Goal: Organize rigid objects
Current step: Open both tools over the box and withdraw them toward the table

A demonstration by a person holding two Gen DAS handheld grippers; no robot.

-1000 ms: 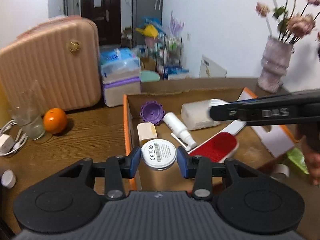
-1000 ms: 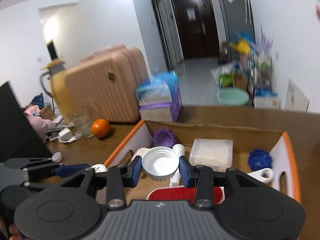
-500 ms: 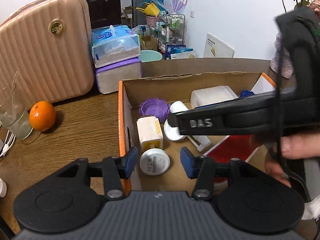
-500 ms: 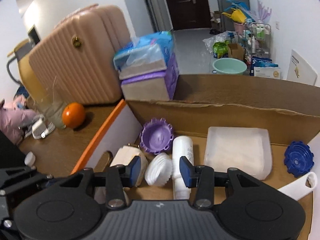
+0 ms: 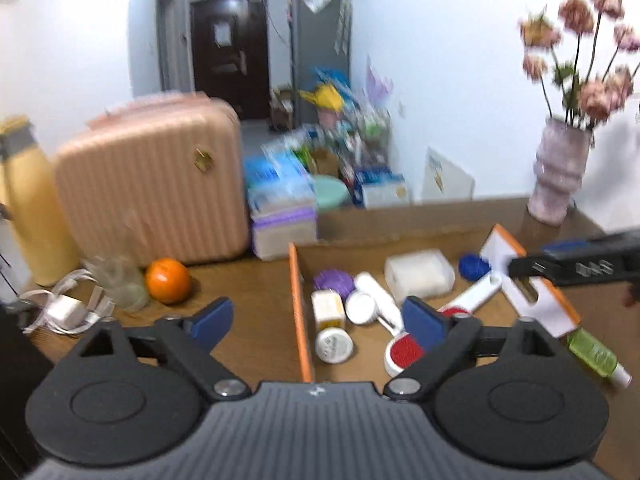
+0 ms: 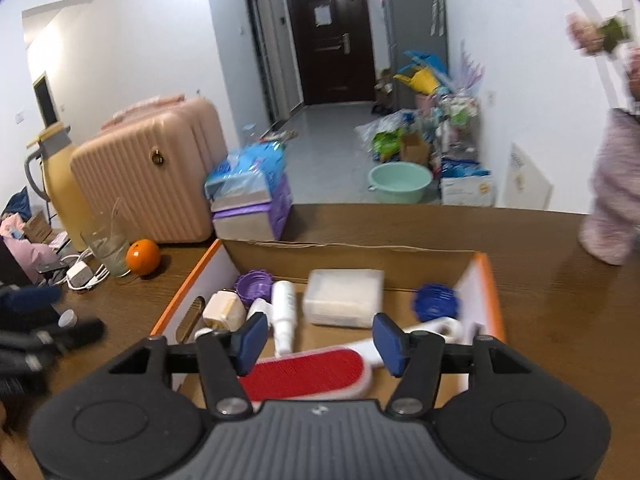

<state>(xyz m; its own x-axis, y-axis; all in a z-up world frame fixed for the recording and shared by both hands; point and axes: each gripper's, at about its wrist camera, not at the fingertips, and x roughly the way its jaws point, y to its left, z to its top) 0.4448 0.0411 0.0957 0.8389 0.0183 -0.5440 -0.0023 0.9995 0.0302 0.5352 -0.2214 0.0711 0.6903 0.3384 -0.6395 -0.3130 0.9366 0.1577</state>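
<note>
Spreading wide, the left gripper (image 5: 316, 316) has nothing between its blue pads (image 5: 210, 317); its jaws are opening above the box's orange left wall (image 5: 299, 312). Below it a round white tin (image 5: 334, 345) lies on the floor of the box (image 6: 352, 258), beside a cream bottle (image 5: 328, 310) and a white cap (image 5: 361, 307).

The right gripper (image 6: 316, 338) is opening too, half spread and empty, over the red lint brush (image 6: 308, 372). Past its pads lie a white spray bottle (image 6: 285, 312), a purple lid (image 6: 253, 286), a clear case (image 6: 343, 296) and a blue lid (image 6: 435, 302), all in the box.

Outside it on the table (image 6: 560, 320) sit an orange (image 6: 143, 257), a glass (image 6: 107, 248) and what may be a green bottle (image 5: 596, 354), blurred.
</note>
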